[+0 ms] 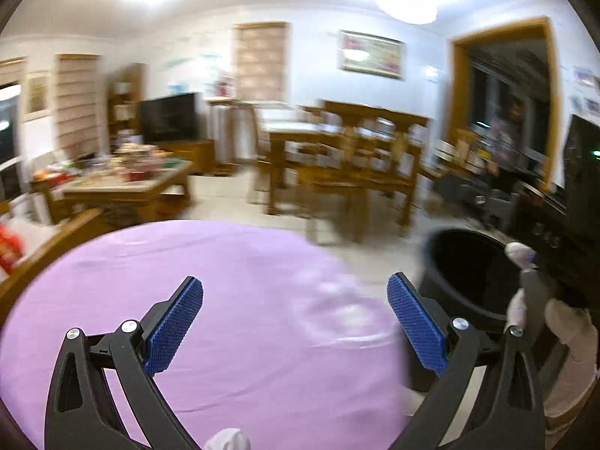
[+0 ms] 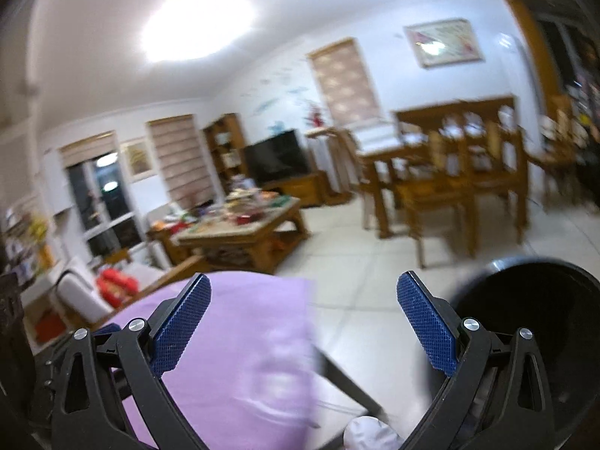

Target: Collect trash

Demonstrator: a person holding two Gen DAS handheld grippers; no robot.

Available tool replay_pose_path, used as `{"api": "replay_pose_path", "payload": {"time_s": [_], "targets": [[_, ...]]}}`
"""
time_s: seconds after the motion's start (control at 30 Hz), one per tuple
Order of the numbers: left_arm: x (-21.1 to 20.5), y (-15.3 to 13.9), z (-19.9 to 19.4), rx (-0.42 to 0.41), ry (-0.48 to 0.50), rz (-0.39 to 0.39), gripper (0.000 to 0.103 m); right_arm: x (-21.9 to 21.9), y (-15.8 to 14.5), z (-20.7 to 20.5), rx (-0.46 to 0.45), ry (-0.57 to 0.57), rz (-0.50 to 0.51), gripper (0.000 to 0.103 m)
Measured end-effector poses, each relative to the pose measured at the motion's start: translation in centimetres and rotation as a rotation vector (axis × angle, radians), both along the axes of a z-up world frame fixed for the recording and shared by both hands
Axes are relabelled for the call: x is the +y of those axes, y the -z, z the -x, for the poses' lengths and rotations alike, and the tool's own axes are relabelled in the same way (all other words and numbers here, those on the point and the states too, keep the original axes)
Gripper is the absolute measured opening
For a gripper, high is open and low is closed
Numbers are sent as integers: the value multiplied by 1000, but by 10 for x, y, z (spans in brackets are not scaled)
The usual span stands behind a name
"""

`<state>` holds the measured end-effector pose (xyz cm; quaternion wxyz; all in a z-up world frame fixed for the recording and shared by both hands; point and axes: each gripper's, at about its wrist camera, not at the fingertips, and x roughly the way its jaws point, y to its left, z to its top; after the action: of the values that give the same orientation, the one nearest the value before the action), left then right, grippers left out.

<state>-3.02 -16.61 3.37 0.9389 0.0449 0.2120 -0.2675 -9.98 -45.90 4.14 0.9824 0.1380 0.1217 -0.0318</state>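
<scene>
**No trash in sight, both tools empty over the purple table**

Oddly, neither view shows any piece of trash. The purple tablecloth (image 1: 232,300) looks bare where it shows, so where the trash lies cannot be told from here. Judging by the task alone, household scraps are likely light, soft and easily crushed. A pinch across the bulk of a piece, between the blue textured pads (image 1: 176,326), should hold it without much force.

The left gripper (image 1: 296,322) stands with its jaws spread wide and nothing between them, above the cloth. The right gripper (image 2: 303,322) is equally wide and empty, hovering over the table's edge and the tiled floor (image 2: 360,262).

The black bin (image 1: 461,273) stands on the floor just beside the table, its mouth open, and is the likely drop point. The cloth is smooth with faint wrinkles and may slide or bunch under a dragging finger.

Beyond are a cluttered coffee table (image 2: 240,228), wooden dining table and chairs (image 1: 348,150) and a television (image 1: 168,116). Both views are motion-blurred.
</scene>
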Motion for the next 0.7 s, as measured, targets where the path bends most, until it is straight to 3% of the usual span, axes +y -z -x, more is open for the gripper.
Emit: {"api": "replay_pose_path", "payload": {"time_s": [0.13,0.23,0.43,0.57,0.7], "targets": [[62,-10,-12,-30,-177,1,98,77,-16,-38,-23,-104,43,98],[100,-12,-21,-40,-301,-12,98,125,-19,-66,8,-159,47,98],[152,-19,-29,-70,-455,-3,98,217,-15,-108,20,-252,151,98],[171,-22,-26,-84,-501,15,98,260,-10,-122,-2,-309,210,98],[184,-19,-22,-79,-511,27,98,274,-1,-129,-25,-329,210,98]]}}
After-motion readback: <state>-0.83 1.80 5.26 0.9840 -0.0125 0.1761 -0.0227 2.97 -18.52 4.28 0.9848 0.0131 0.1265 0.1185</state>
